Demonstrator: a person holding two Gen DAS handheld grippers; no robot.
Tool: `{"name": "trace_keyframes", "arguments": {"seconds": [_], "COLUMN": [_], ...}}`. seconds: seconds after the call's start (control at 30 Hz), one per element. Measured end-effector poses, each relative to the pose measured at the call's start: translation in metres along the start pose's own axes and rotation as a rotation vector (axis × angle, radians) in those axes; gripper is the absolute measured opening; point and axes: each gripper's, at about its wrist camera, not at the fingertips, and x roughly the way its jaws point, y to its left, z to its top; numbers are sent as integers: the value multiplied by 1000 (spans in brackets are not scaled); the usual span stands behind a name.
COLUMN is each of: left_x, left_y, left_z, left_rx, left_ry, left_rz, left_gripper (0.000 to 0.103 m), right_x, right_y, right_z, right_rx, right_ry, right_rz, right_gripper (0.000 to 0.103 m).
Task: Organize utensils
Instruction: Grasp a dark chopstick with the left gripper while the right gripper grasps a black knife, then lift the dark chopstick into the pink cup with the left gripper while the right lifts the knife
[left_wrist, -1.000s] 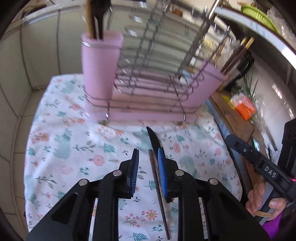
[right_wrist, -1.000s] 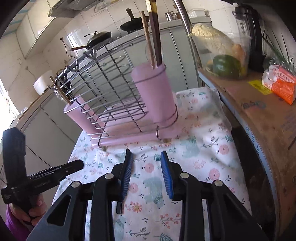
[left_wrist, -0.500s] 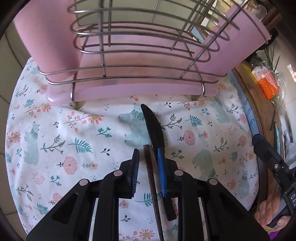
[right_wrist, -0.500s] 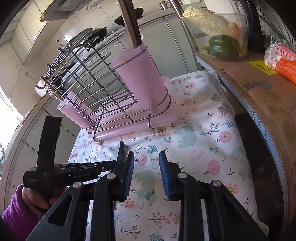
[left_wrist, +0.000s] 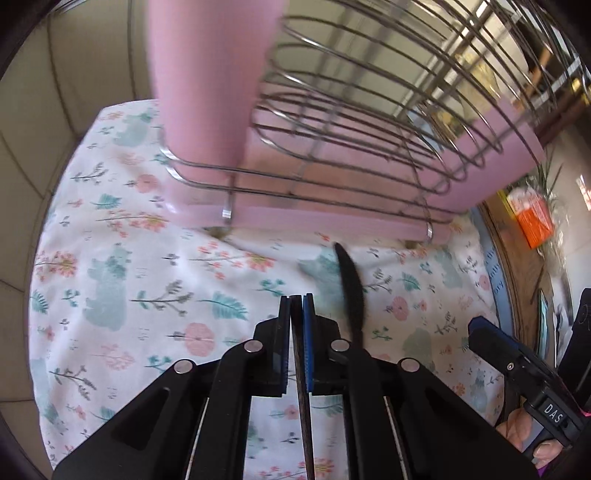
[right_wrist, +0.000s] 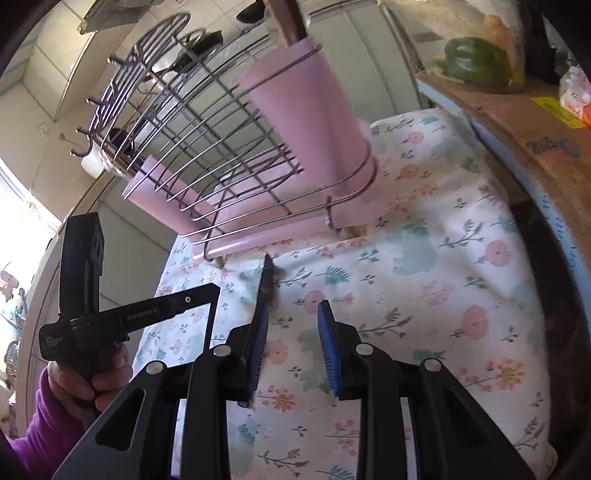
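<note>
1. Jaws of my left gripper (left_wrist: 296, 306) are pressed together on a thin dark stick, a chopstick (left_wrist: 303, 402) by the look of it, which runs down between the blue pads toward six o'clock.
2. At one o'clock from those tips a black knife (left_wrist: 350, 291) lies on the floral cloth (left_wrist: 110, 280), its serrated tip pointing toward twelve, near the foot of the rack.
3. My right gripper (right_wrist: 293, 347) stands partly apart, with only cloth between its blue pads (right_wrist: 330, 347); it holds nothing.
4. In the right wrist view the knife's tip (right_wrist: 266, 280) shows at eleven o'clock from my right fingertips, just beyond the left pad.
5. Beyond the knife, at twelve o'clock, stands the wire dish rack (left_wrist: 369, 122) with its pink tray and a pink utensil cup (right_wrist: 306, 122) at each end.
6. Brown sticks rise out of the near cup in the right view; they are too blurred to count.
</note>
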Motion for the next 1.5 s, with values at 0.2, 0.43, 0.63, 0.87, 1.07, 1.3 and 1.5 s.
{"name": "trace_keyframes", "arguments": {"seconds": [0.2,0.43,0.63,0.87,1.07,1.3,1.5], "left_x": [-14,-6,9,20,25,-28,-86], "left_y": [36,53,50,47,33,35,27], "left_z": [5,10,13,12,9,2,-8], "left_rx": [-70,-60,-39,-31,-24,-39,-10], "left_ry": [-48,-15,36,47,15,-141,-345], "left_rz": [-1,-11,-4,-3,-2,-58,-65], "left_gripper": [6,6,6,6,6,6,6], "right_x": [33,80,106,118,108,63,16], "right_y": [27,44,40,40,35,54,71], "right_z": [12,36,45,43,38,34,27], "right_rx": [-45,-48,-22,-12,16,-50,-110], "right_ry": [69,129,192,207,166,33,-97], "right_rz": [-32,-124,-181,-192,-141,-96,-71], "right_gripper": [27,28,29,28,14,13,1]}}
